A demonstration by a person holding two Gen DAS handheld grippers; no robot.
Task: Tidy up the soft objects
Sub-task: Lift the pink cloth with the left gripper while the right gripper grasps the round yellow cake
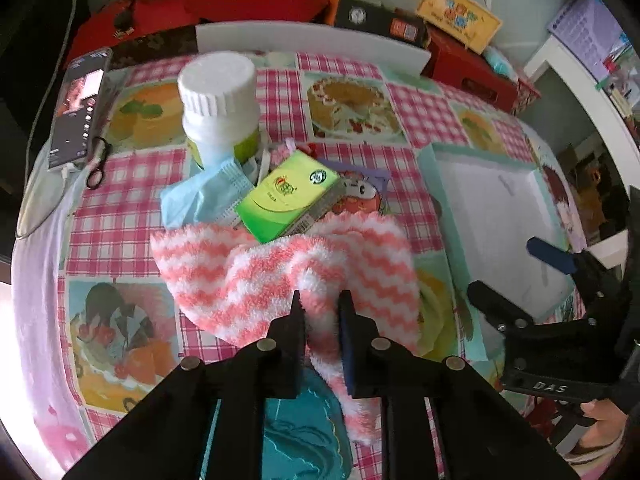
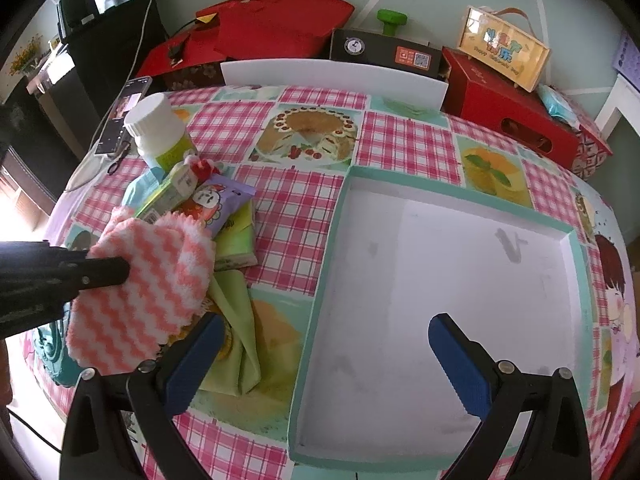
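— Looking along the left gripper (image 1: 320,312), what is it doing?

— Its two black fingers are pinching a fold of the pink-and-white striped cloth (image 1: 280,268). The cloth is lying on the checked tablecloth (image 1: 120,216), bunching up between the pads, fluffy and thick like a chenille towel.

— What is sitting on it?

— The green carton (image 1: 288,204) is resting on its far edge, hard and square-cornered. Behind that the white bottle (image 1: 218,108) with its ribbed cap is standing upright, and a crumpled blue face mask (image 1: 200,196) is lying against its foot.

— So what could be going wrong?

— I'd guess that if the cloth is lifted now, the carton is going to slide or tip off, maybe knocking the bottle. And the pinch is only holding one fold, so the plush pile could be slipping free.

— And from the right gripper (image 2: 324,360)?

— Its blue-padded fingers are standing wide apart with nothing between them, hovering over the near edge of the shallow tray (image 2: 320,280), which is smooth, white inside with a mint rim, and holding nothing. From here the cloth is to the left, well short of the tray, with a thin green fabric (image 2: 236,320) lying under it and a glossy purple packet (image 2: 220,200) beside the carton.

— Another risk there?

— The green fabric could be dragging along with the towel.
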